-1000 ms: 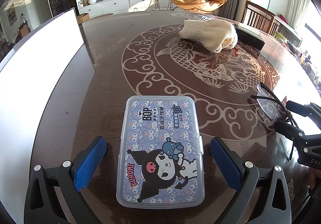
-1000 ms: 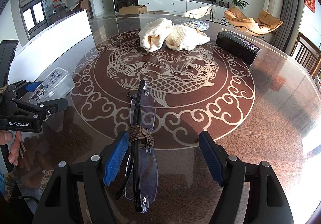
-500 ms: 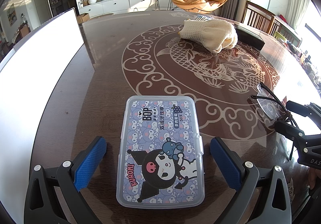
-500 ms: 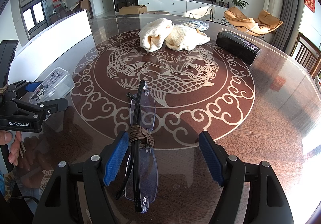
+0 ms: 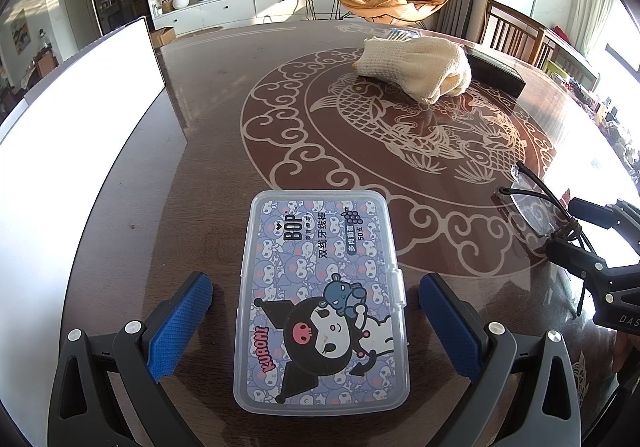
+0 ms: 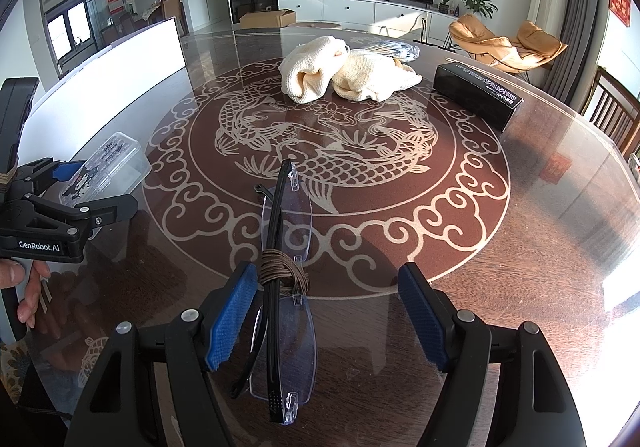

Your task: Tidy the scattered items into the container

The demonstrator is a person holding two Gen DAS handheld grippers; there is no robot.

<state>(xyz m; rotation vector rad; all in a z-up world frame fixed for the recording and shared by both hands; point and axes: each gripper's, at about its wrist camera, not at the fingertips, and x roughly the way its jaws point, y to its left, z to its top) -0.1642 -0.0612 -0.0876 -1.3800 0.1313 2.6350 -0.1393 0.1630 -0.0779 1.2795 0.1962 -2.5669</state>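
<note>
Folded glasses (image 6: 282,287), rimless lenses, black temples, brown cord wound around the middle. They lie flat on the desk (image 6: 520,247) between the two blue pads of the right gripper (image 6: 326,317). Jaws wide apart; left pad just beside the cord and temple, contact not clear; right pad well clear of the lenses. Nothing gripped. From the left wrist view the same glasses (image 5: 536,203) sit at the far right, beside the right gripper's black frame.

Clear plastic case (image 5: 322,301), lid shut, purple cartoon print, "KUROMI" and "BOP" legible. Lies flat on the desk (image 5: 200,167) between the pads of the left gripper (image 5: 316,327). Jaws wide open, a gap on each side of the case; holding nothing. In the right wrist view the case (image 6: 106,173) shows at far left, partly behind the left gripper's frame.

Farther out, near the middle of the desk's fish-pattern inlay: cream knit cloths (image 6: 344,73), two bundles touching. Behind them something striped (image 6: 396,49), too small to identify. To their right, a long black box (image 6: 478,95) with pale lettering.
</note>
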